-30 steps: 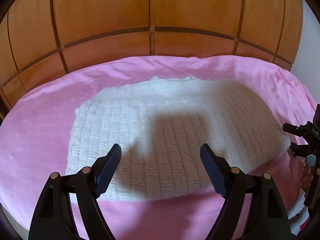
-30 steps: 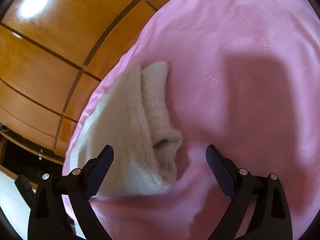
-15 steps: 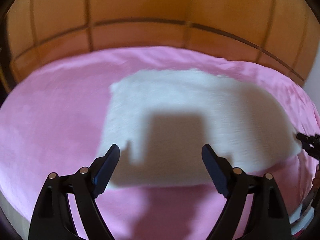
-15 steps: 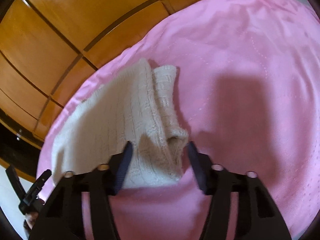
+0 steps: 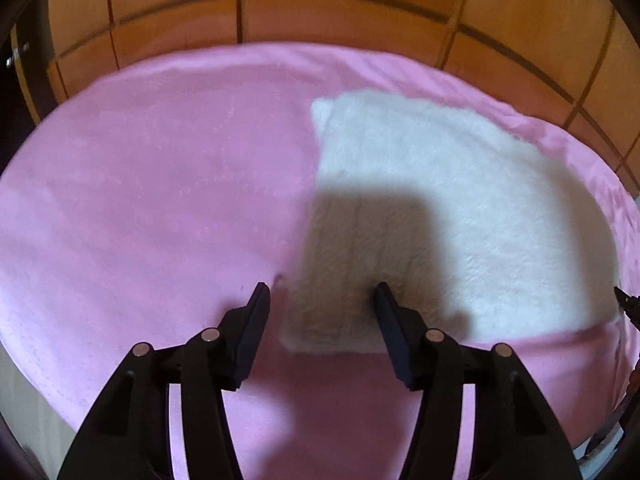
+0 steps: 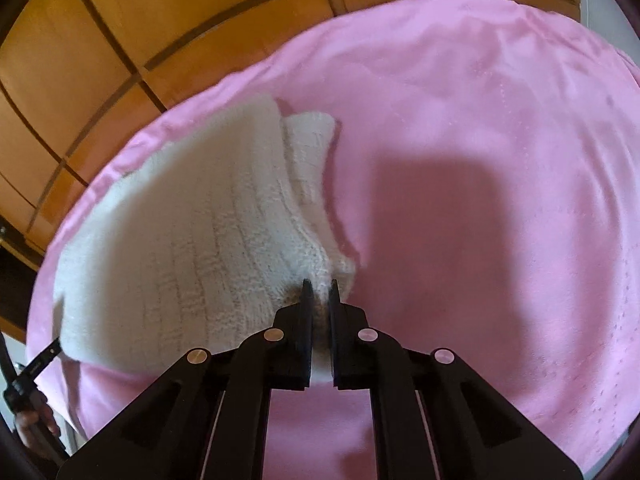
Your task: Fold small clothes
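A white knitted garment (image 5: 440,208) lies flat on a pink sheet (image 5: 140,200). My left gripper (image 5: 322,294) hangs low over its near left corner. Its jaws are closing with the corner between them; one finger is over the sheet and the other over the knit, and neither pad presses the cloth. In the right wrist view the garment (image 6: 180,248) spreads to the left, and my right gripper (image 6: 319,290) is shut on its near right corner, where the folded edge bunches up. The right gripper's tip (image 5: 626,304) shows at the left wrist view's right edge.
A wooden panelled wall (image 5: 320,12) stands right behind the bed. Pink sheet (image 6: 500,200) stretches bare to the right of the garment. The other gripper (image 6: 32,368) and a hand (image 6: 38,428) show at the lower left of the right wrist view.
My left gripper slid leftward and down to the garment's near left corner, and its jaws narrowed. My right gripper went from wide open to shut on the garment's near right corner.
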Demonstrator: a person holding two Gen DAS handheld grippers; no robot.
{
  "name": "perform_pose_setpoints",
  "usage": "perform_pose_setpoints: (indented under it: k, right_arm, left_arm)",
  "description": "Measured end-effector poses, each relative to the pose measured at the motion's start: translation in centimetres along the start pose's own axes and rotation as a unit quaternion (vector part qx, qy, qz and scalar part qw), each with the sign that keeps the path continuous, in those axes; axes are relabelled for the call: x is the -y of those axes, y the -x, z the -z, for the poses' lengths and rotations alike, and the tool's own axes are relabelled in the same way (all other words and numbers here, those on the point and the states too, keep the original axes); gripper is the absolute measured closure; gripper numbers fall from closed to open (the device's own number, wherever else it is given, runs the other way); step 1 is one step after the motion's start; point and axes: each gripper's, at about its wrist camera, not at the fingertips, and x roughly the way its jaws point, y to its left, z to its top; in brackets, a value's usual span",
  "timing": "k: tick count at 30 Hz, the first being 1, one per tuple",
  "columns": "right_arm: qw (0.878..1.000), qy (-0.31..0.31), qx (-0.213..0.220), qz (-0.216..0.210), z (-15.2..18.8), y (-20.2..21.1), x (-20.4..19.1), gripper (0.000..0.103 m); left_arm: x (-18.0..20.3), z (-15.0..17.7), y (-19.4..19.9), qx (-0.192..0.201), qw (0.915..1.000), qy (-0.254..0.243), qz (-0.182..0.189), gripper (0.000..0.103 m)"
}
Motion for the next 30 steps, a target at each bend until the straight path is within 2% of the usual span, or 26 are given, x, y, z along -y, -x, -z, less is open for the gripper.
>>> perform_pose_setpoints:
  k: [2, 3, 4, 6, 8, 10, 12, 14, 19, 20, 22, 25, 30]
  right_arm:
    - [1.0, -0.011, 0.005, -0.025, 0.1, 0.4, 0.3, 0.093]
    - [0.999, -0.022, 0.007, -0.041, 0.1, 0.8, 0.8, 0.08]
    - [0.998, -0.034, 0.009, -0.06, 0.0, 1.1, 1.0, 0.058]
    - [0.995, -0.049, 0.024, -0.081, -0.1, 1.8, 1.5, 0.037]
    - [0.992, -0.073, 0.021, -0.105, -0.3, 1.6, 2.1, 0.036]
    - [0.99, -0.083, 0.019, -0.112, -0.6, 1.0, 2.2, 0.036]
    - [0.987, -0.099, 0.002, -0.125, -0.6, -0.2, 2.6, 0.036]
    - [0.985, -0.103, -0.012, -0.14, -0.7, -1.3, 2.6, 0.036]
    - [0.982, -0.103, -0.015, -0.156, -1.4, -2.1, 1.9, 0.036]
    - [0.983, -0.098, -0.018, -0.156, -1.5, -2.3, 1.6, 0.039]
    - [0.983, -0.087, -0.032, -0.157, -1.6, -2.7, 1.1, 0.059]
    - [0.985, -0.066, -0.044, -0.153, -1.9, -2.7, -0.2, 0.077]
    - [0.985, -0.04, -0.027, -0.165, -3.3, -0.2, -2.7, 0.082]
  left_arm:
    - [1.1, -0.4, 1.2, 0.023, 0.9996, -0.015, -0.005, 0.038]
    - [1.4, -0.7, 1.6, 0.03, 0.9994, -0.019, 0.001, 0.037]
    - [1.8, -0.9, 1.9, 0.036, 0.9991, -0.023, 0.006, 0.037]
    - [2.8, -1.5, 2.4, 0.044, 0.9984, -0.032, 0.015, 0.036]
    - [4.0, -1.9, 2.6, 0.051, 0.9974, -0.045, 0.022, 0.036]
    - [4.9, -2.2, 2.6, 0.052, 0.9966, -0.059, 0.024, 0.036]
    - [5.8, -2.2, 2.7, 0.053, 0.9957, -0.069, 0.031, 0.036]
    - [6.6, -2.2, 2.4, 0.05, 0.9949, -0.078, 0.039, 0.036]
    - [8.1, -1.7, 1.7, 0.036, 0.9938, -0.092, 0.052, 0.036]
    - [8.4, -1.5, 1.7, 0.036, 0.9935, -0.094, 0.052, 0.036]
    - [8.9, -1.4, 1.5, 0.035, 0.9929, -0.099, 0.057, 0.036]
    - [9.1, -1.3, 0.7, 0.023, 0.9927, -0.099, 0.064, 0.036]
    - [8.7, -1.2, -1.4, -0.013, 0.9918, -0.086, 0.094, 0.036]
